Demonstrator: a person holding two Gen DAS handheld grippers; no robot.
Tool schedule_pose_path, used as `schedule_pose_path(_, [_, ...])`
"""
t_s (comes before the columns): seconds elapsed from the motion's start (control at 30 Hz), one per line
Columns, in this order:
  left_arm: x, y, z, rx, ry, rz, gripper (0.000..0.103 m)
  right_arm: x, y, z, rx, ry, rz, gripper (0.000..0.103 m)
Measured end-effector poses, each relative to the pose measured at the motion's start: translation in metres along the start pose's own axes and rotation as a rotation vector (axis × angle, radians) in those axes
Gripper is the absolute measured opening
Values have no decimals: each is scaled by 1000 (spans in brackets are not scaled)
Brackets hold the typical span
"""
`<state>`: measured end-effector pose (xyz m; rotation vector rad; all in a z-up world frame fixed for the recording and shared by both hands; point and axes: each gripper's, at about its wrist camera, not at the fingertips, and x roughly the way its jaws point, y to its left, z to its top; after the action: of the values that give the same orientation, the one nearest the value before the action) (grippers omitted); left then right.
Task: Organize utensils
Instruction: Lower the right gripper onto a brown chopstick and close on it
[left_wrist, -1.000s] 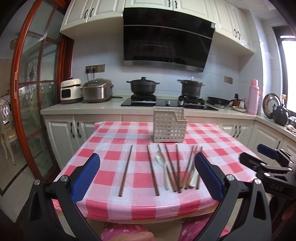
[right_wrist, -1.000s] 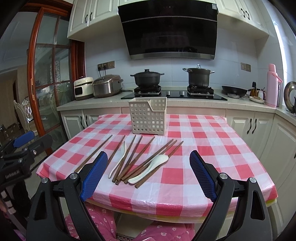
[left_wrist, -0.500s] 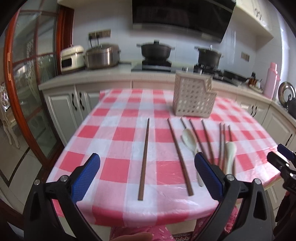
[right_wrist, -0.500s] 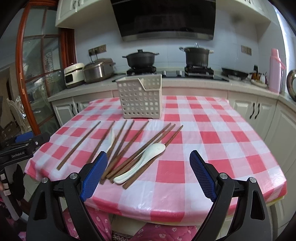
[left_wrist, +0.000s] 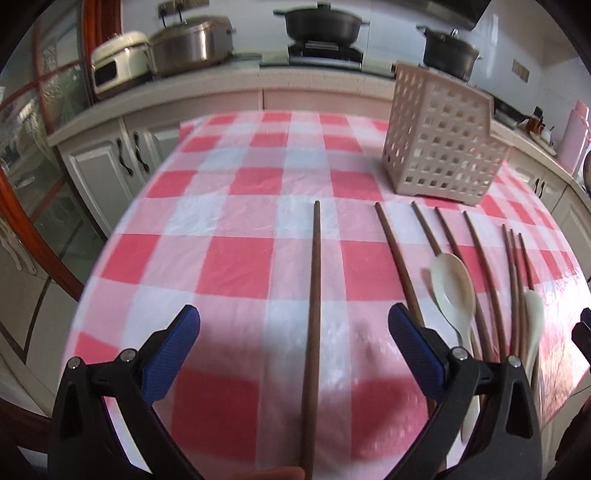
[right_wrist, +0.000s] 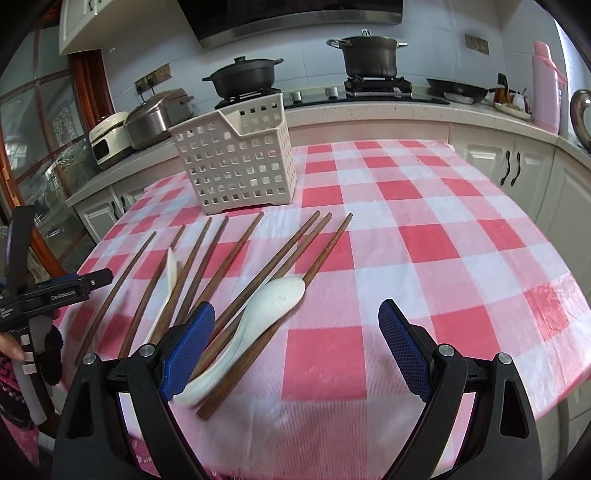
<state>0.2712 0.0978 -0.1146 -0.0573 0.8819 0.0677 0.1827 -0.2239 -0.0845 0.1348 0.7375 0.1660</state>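
Utensils and cookware on show, counted.
Eight dark brown wooden chopsticks (left_wrist: 314, 295), two white ceramic soup spoons (right_wrist: 275, 299) and one cream perforated plastic utensil basket (right_wrist: 240, 166) on the table; two black lidded pots (right_wrist: 243, 75), two countertop cookers (right_wrist: 159, 114) and one pink flask (right_wrist: 546, 85) behind.

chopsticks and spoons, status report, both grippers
Left gripper open, straddling the lone chopstick. Right gripper open over the white spoon. All utensils still on table; basket unobstructed.
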Motion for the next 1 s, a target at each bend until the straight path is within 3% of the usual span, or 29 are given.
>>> schedule_pose_path(0.23, [44,-7,26,29,86,16,98,26,-5,18,20,47,-9,85])
schedule_pose_path(0.53, [70,-8,39,71,155,-14,99,50,-17,29,57,101,-54,85])
schedule_pose_path(0.77, [73,-10,44,77,192,-16,99,71,-24,35,94,168,-86,70])
schedule_pose_path(1.0, [71,-8,43,76,188,-19,99,86,-22,45,51,191,-168,58])
